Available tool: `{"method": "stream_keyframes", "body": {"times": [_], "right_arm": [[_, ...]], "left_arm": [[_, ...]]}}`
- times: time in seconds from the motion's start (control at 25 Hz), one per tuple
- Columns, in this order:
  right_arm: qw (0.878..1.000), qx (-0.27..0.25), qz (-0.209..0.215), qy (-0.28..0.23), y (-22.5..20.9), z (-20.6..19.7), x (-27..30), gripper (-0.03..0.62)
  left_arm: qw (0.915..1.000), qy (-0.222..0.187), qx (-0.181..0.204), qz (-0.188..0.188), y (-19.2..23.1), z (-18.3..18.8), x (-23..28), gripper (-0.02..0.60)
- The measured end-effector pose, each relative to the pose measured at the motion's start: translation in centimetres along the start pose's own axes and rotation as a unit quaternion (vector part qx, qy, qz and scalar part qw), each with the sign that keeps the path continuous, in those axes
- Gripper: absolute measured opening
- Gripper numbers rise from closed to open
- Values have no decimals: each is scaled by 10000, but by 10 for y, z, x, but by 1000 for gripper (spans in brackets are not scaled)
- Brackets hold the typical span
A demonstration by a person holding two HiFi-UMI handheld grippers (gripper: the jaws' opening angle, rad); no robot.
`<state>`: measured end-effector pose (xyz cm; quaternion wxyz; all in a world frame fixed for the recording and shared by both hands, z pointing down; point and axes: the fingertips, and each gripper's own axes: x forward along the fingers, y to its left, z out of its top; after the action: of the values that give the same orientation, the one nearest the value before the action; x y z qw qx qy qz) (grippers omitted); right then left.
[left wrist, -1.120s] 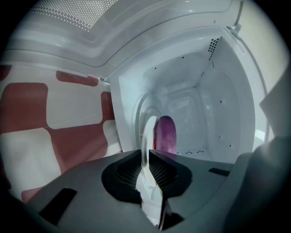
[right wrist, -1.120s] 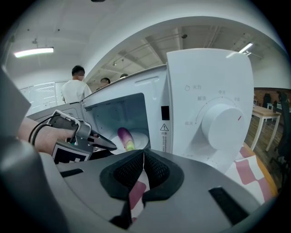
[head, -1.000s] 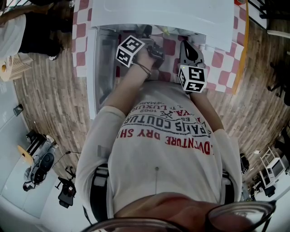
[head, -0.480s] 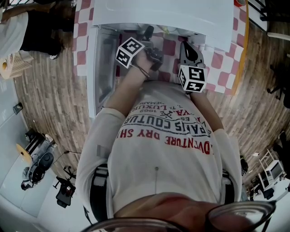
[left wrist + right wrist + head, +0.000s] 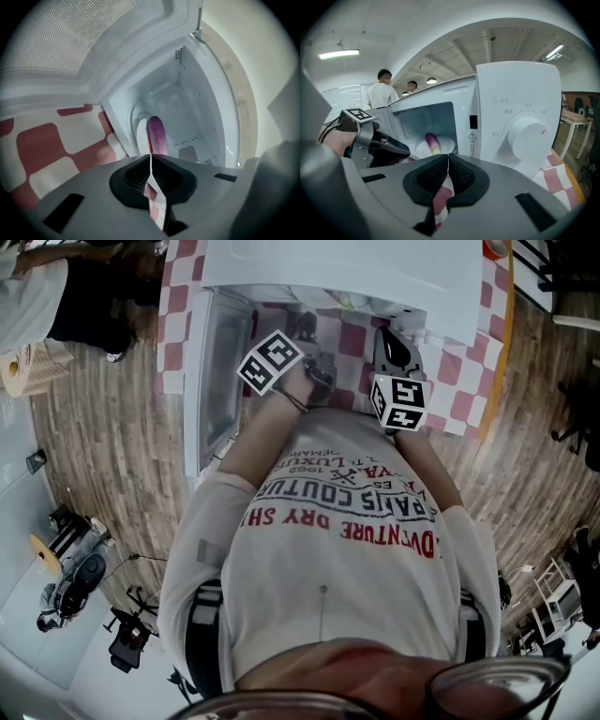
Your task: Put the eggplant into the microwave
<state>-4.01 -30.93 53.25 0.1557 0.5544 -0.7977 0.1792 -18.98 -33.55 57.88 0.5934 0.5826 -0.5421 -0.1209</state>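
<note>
The purple eggplant (image 5: 156, 135) lies on the white turntable plate (image 5: 140, 136) inside the open microwave (image 5: 197, 108), free of both grippers. My left gripper (image 5: 151, 157) sits just outside the opening and points in at it. Its jaws have just been closing and now meet with nothing between them. From the right gripper view, the eggplant (image 5: 432, 142) shows inside the cavity, with the left gripper (image 5: 401, 149) in front of the opening. My right gripper (image 5: 448, 157) hangs shut and empty before the control panel. In the head view the left gripper (image 5: 305, 329) and right gripper (image 5: 382, 334) both reach toward the microwave (image 5: 337, 268).
The microwave door (image 5: 220, 371) stands swung open at the left. A white dial (image 5: 527, 136) is on the panel at the right. The microwave stands on a red-and-white checked cloth (image 5: 42, 150). Two people (image 5: 384, 91) stand far behind.
The left gripper has drawn back a little from the microwave opening and rolled slightly. The right gripper has stayed where it was.
</note>
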Motion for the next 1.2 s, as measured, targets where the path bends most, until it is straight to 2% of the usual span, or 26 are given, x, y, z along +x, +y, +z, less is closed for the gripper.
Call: {"method": "stream_keyframes", "body": {"times": [0.08,0.16,0.28,0.32,0.4,0.56,0.64,0.68,0.76,0.96,1.04,1.2], "right_arm": [[10000,-27,7,-52,2,3,-1,28],[9999,-54,22,-116,5,8,-4,28],[9996,-99,74,-235,10,18,-7,28],[9995,-116,100,-271,12,21,-8,28],[9992,-162,147,-338,15,26,-11,27],[9982,-291,165,-498,21,37,-17,26],[9978,-345,149,-555,22,42,-19,26],[9976,-367,140,-574,23,44,-20,26],[9973,-399,125,-598,23,46,-21,26],[9969,-489,90,-608,26,50,-21,26],[9969,-507,75,-601,27,50,-21,26],[9970,-510,92,-581,27,47,-19,26]], "left_arm": [[9994,3,329,-110,-9,2,-8,29],[9958,-26,884,-239,-22,4,-18,26],[9799,-269,1928,-433,-43,11,-34,26],[9712,-367,2302,-490,-49,14,-39,26],[9485,-554,3060,-610,-62,17,-45,26],[8915,-878,4365,-836,-90,17,-58,26],[8645,-994,4853,-851,-101,15,-62,26],[8538,-1035,5031,-855,-105,15,-63,26],[8390,-1082,5256,-899,-110,13,-64,26],[8168,-1135,5580,-926,-113,13,-65,26],[8161,-1142,5585,-949,-114,14,-66,28],[8199,-1062,5543,-963,-111,13,-63,26]]}}
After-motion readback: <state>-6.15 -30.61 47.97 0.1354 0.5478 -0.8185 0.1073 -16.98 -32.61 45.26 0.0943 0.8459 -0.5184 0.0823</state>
